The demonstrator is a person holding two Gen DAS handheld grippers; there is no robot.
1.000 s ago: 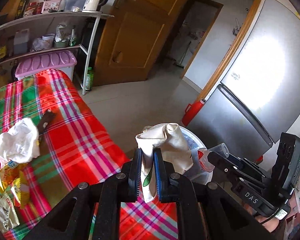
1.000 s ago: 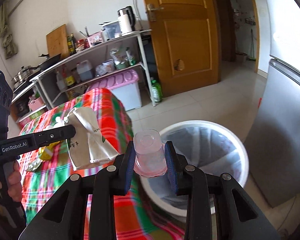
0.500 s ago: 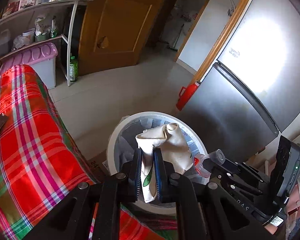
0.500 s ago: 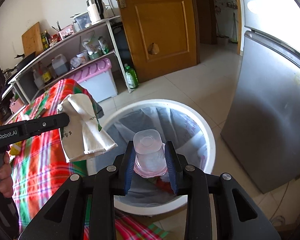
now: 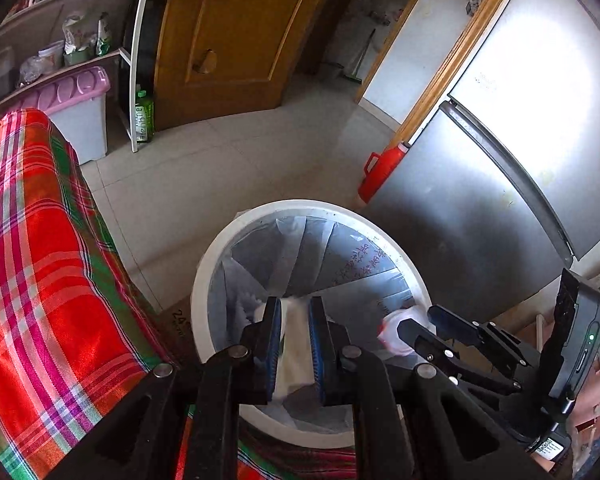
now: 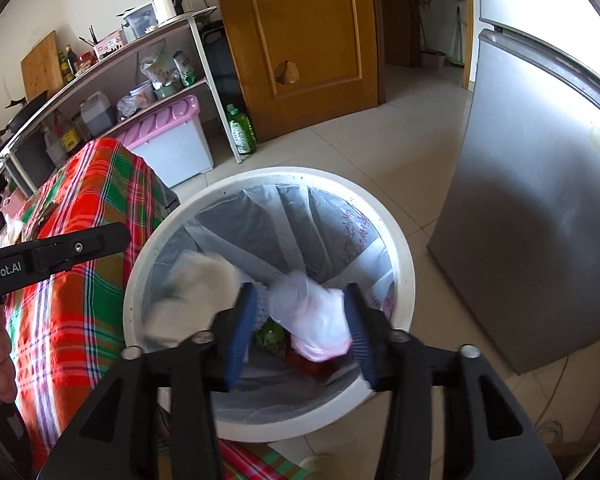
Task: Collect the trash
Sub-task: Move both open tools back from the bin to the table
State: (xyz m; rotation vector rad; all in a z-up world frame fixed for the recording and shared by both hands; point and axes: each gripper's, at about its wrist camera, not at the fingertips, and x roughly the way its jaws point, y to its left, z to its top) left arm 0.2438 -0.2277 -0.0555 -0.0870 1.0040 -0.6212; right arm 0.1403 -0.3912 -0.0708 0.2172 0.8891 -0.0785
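1. Left wrist view: one white trash bin [image 5: 204, 264] with a grey liner stands on the floor beside the plaid-covered table [image 5: 40, 280]. The left gripper [image 5: 295, 340] hangs over it with its fingers almost together. One white paper bag [image 5: 296, 330] shows in the slit; I cannot tell whether it is pinched.
2. Right wrist view: the right gripper [image 6: 299, 292] is over the same bin. Its fingers have just been opening and stand apart, with one clear plastic cup [image 6: 316, 316] tilted and loose between them. The bag is a blur inside the bin's mouth, off the left fingertip.
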